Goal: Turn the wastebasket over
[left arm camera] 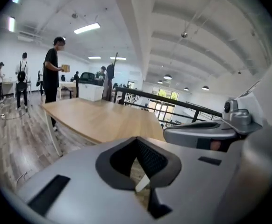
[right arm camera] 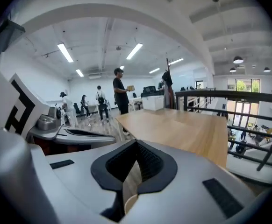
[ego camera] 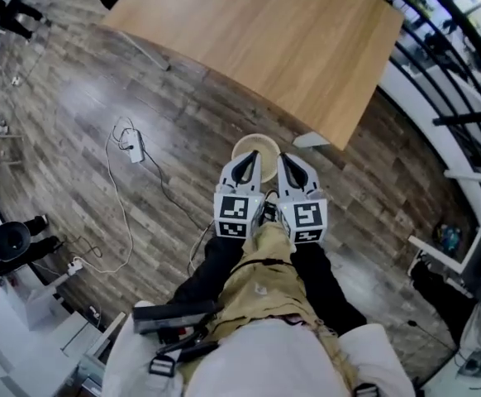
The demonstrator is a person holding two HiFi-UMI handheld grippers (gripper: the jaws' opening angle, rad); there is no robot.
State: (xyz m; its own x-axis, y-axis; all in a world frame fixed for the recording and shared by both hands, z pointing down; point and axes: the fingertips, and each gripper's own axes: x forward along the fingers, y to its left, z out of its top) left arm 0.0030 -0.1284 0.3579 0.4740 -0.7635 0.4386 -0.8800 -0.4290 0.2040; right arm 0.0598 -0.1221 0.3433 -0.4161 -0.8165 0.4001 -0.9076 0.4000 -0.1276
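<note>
Wastebasket (ego camera: 254,145), round with a pale cream rim, stands on the grey-brown plank floor (ego camera: 75,98) near the corner of the smooth light-wood table (ego camera: 265,40). The tips of the grey plastic left gripper (ego camera: 249,163) and right gripper (ego camera: 288,165) overlap it, each with its jaws pressed together on nothing.

left gripper (ego camera: 254,159): jaws pressing together | right gripper (ego camera: 283,159): jaws pressing together | both: pointing forward, sitting side by side, nearly touching

Bright, even light from ceiling strips (right arm camera: 63,52); soft glare on floor (ego camera: 112,89); heavy fisheye warp w/ dark corners
</note>
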